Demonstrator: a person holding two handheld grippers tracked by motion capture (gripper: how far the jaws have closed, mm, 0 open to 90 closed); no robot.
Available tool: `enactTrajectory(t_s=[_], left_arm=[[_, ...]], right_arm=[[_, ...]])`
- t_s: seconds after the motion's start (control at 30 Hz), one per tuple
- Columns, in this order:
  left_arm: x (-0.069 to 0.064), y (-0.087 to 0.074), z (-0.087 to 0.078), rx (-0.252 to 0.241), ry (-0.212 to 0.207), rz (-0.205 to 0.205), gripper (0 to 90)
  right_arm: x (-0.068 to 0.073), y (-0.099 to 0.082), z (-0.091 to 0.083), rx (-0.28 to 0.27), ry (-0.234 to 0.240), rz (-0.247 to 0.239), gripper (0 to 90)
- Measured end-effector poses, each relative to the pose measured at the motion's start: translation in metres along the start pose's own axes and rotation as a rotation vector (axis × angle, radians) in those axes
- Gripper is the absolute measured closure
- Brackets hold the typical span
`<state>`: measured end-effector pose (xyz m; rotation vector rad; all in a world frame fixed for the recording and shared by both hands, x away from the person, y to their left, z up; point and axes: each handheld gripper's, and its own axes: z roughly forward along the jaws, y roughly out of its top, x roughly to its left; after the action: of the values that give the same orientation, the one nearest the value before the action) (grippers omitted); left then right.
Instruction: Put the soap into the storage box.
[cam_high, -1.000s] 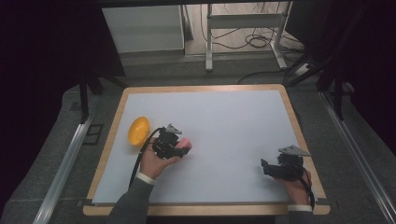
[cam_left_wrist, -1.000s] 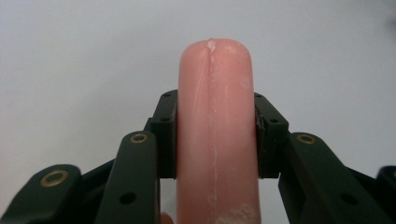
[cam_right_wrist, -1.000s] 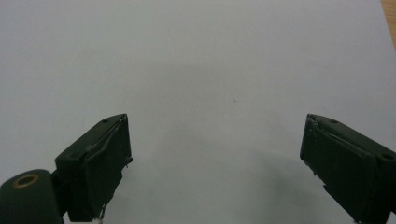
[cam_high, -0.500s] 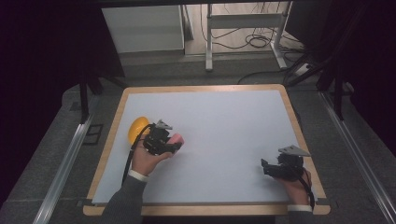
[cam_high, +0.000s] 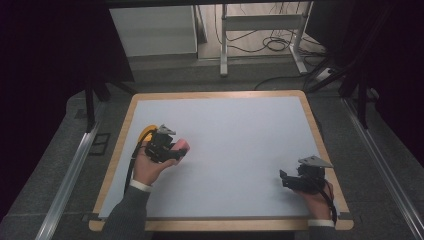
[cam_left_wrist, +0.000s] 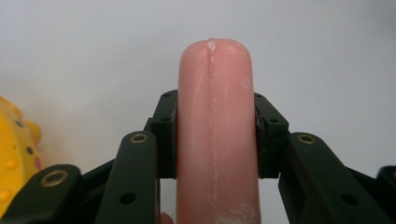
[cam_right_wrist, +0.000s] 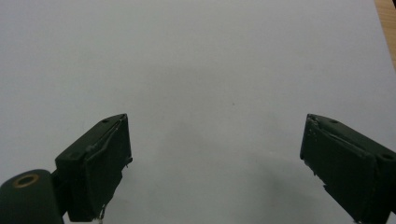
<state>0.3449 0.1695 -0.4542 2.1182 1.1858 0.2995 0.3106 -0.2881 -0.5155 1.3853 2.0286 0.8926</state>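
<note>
The left gripper (cam_high: 172, 148) is clamped on a pink sausage-shaped piece (cam_left_wrist: 217, 135); in the left gripper view its two black pads press the piece's sides and the rounded end sticks out past them. In the high view the pink end (cam_high: 182, 145) pokes out of the gripper over the white mat (cam_high: 235, 150), near the mat's left edge. Just behind the gripper, on the side toward that left edge, lies a yellow object (cam_high: 145, 133), partly hidden by the gripper body; in the left gripper view its bumpy yellow surface (cam_left_wrist: 14, 154) shows at the left margin.

The right gripper (cam_high: 289, 181) sits well apart, near the mat's right front corner, its jaws spread wide with only bare mat (cam_right_wrist: 210, 84) between them.

The mat covers a board with a light wooden rim (cam_high: 215, 94), which rests on a grey surface with metal rails (cam_high: 75, 170) along both sides. Beyond the board's far edge stand a pale cabinet (cam_high: 152, 30) and a metal frame (cam_high: 260, 35), with cables (cam_high: 275, 45) lying on the floor. The surroundings are dark.
</note>
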Motion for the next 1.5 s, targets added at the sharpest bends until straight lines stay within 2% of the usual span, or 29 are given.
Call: enactTrajectory(t_s=[0.2, 0.67, 1.0, 1.2, 1.3, 1.5], left_arm=[[0.007, 0.000, -0.004, -0.014, 0.012, -0.012, 60.1], [0.024, 0.002, -0.010, -0.008, 0.056, -0.029, 60.1], [0.038, 0.002, -0.014, -0.013, 0.073, -0.059, 60.1], [0.045, 0.006, -0.016, -0.008, 0.088, -0.057, 60.1], [0.049, 0.007, -0.018, -0.015, 0.082, -0.071, 60.1], [0.059, 0.006, -0.020, -0.019, 0.096, -0.097, 60.1]], right_arm=[[0.001, 0.000, 0.001, 0.002, -0.001, -0.001, 8.4], [0.001, 0.000, 0.001, 0.007, 0.000, -0.001, 8.4], [0.001, -0.001, 0.002, 0.013, 0.000, -0.001, 8.4], [0.001, -0.001, 0.003, 0.014, 0.000, -0.002, 8.3], [0.001, -0.001, 0.003, 0.014, 0.000, -0.002, 8.4], [0.001, -0.001, 0.003, 0.015, -0.002, -0.003, 8.4]])
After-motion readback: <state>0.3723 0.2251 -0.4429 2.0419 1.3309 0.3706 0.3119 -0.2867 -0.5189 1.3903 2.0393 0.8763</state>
